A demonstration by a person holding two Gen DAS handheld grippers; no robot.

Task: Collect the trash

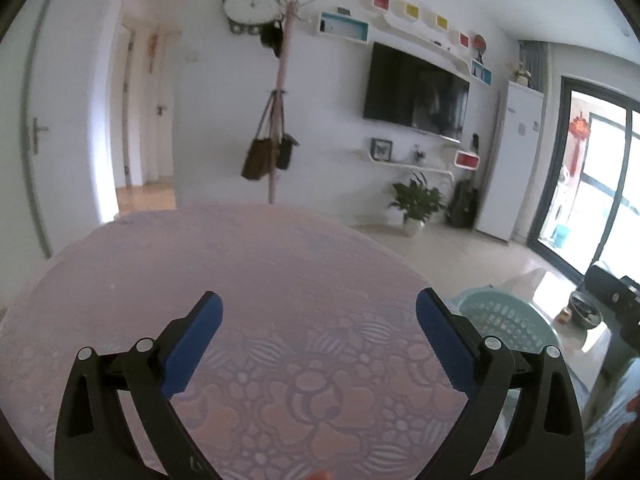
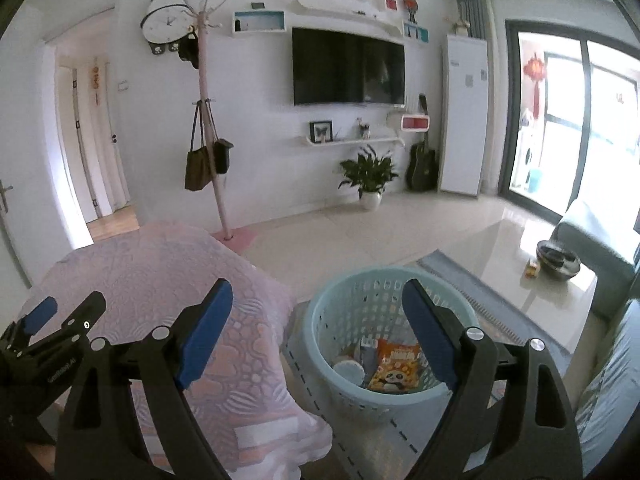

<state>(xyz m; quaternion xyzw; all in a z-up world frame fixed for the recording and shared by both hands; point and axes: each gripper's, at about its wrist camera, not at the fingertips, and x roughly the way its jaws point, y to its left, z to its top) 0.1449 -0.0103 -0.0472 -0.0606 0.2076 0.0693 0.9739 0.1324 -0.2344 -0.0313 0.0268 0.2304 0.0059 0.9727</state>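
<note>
A light blue plastic basket [image 2: 332,304] stands on the floor to the right of the table; it also shows in the left wrist view [image 1: 504,312]. Inside lie an orange snack bag with a panda [image 2: 394,368], a round white lid [image 2: 348,372] and other wrappers. My right gripper [image 2: 318,300] is open and empty, above the basket's near rim. My left gripper [image 1: 319,308] is open and empty over the pink floral tablecloth [image 1: 248,264]. The left gripper also shows at the left edge of the right wrist view [image 2: 52,316].
The pink-clothed table [image 2: 160,264] is to the left. A coat stand with bags [image 2: 208,128] stands behind it. A glass coffee table [image 2: 520,264] with a dark bowl [image 2: 558,264] and a grey sofa [image 2: 608,392] are on the right. A potted plant [image 2: 370,176] is by the wall.
</note>
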